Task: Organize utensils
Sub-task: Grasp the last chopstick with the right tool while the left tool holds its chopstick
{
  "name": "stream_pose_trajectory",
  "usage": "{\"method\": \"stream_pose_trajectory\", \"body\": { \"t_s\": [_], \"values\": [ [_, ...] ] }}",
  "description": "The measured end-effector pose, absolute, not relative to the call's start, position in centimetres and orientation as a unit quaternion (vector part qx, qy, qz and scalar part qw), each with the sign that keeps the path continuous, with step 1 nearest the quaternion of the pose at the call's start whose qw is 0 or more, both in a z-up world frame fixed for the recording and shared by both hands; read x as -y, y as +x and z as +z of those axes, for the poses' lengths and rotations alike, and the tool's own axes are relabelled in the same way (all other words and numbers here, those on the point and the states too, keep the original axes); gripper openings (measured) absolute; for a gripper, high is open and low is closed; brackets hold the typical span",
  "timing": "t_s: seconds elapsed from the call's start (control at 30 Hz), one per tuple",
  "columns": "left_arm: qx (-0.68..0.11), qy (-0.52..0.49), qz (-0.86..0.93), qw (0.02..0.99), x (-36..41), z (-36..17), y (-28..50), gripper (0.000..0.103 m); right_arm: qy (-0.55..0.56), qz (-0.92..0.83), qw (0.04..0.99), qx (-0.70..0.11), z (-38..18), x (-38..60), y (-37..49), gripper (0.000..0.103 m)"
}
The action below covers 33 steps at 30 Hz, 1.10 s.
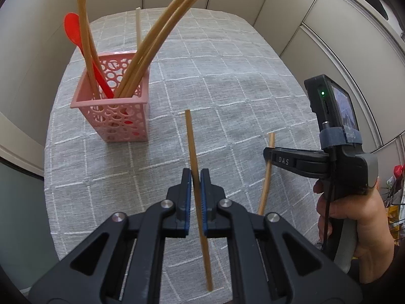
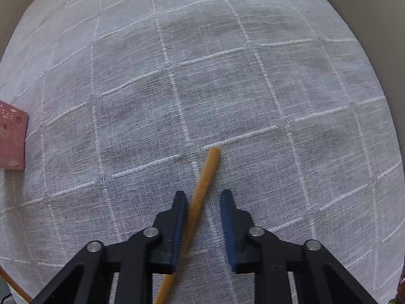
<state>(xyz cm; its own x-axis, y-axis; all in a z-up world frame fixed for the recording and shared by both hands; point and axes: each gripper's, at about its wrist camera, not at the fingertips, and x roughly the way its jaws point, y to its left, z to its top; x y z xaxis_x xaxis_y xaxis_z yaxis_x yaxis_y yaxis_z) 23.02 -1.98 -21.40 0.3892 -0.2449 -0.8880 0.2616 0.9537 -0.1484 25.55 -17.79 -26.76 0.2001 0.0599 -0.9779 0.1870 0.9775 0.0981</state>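
My left gripper (image 1: 195, 177) is shut on a wooden chopstick (image 1: 189, 136), which stands out past the fingertips toward the table. To its upper left a pink perforated basket (image 1: 114, 121) holds several wooden chopsticks (image 1: 157, 40), a red spoon (image 1: 72, 29) and a pale stick (image 1: 138, 25). A second wooden chopstick (image 2: 202, 185) lies on the cloth to the right. My right gripper (image 2: 203, 195) points down over it with the jaws apart: the chopstick runs between them against the left pad, clear of the right one. The left wrist view shows that gripper (image 1: 268, 155) from the side.
A grey checked tablecloth (image 1: 227, 76) covers the table. Beige panel walls close in behind and on both sides. A person's hand (image 1: 354, 223) grips the right tool's handle. The basket's corner (image 2: 12, 139) shows at the left edge of the right wrist view.
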Motion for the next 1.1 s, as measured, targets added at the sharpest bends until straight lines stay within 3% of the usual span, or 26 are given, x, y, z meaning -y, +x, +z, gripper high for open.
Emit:
{"method": "stream_pose_trajectory", "body": {
  "t_s": [0.2,0.5,0.77,1.1],
  "values": [
    [-0.521,0.009,-0.149,0.841,1.8,-20.8,22.6,0.007,0.128,-0.018,0.767,-0.628,-26.8,17.2,25.8,0.008],
    [-0.476,0.005,-0.148,0.867,0.9,-18.0,21.3,0.007,0.171,0.026,0.802,-0.572,-21.9,18.4,23.2,0.007],
    [-0.410,-0.003,-0.133,0.902,-1.2,-13.9,19.3,0.007,0.164,0.055,0.858,-0.484,-15.4,18.6,20.3,0.007],
    [-0.294,-0.067,-0.108,0.947,-5.7,-6.2,17.2,0.007,0.184,0.076,0.927,-0.318,-5.9,18.5,16.6,0.008]
  ]
}}
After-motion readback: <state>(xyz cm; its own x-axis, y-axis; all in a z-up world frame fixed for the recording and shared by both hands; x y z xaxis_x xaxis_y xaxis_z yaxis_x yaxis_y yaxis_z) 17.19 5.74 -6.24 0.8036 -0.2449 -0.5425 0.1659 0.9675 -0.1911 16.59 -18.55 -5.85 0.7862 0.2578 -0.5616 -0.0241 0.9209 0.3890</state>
